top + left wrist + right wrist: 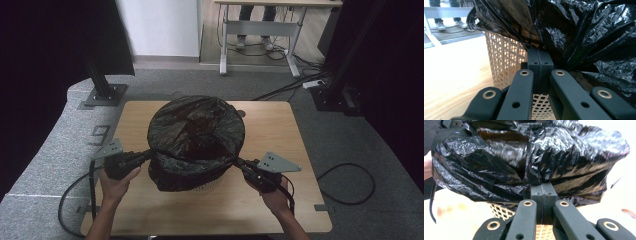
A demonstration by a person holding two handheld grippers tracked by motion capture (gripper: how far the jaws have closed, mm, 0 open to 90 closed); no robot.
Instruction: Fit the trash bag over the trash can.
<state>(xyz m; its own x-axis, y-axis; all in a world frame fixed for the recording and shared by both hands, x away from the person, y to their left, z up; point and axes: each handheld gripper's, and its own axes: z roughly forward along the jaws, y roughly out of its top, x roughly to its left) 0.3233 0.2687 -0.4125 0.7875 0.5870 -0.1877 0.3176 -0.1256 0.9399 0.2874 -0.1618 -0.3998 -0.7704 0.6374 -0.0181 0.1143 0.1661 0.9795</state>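
A black plastic bag (195, 135) is draped over a white lattice basket (207, 186) in the middle of the wooden table (280, 130). My left gripper (150, 154) is at the bag's left side, and its jaws are shut on the bag's edge (579, 32) right beside the basket wall (504, 57). My right gripper (236, 161) is at the bag's right side, jaws shut on a fold of the bag (499, 165) above the basket (499, 211). The bag hangs partway down the basket's outside. The bag's inside is dark.
A black frame post (102, 82) stands off the table's far left corner, and another base (332, 97) at the far right. Cables (350, 180) lie on the grey floor. A desk (260, 25) with a person's feet under it stands far behind.
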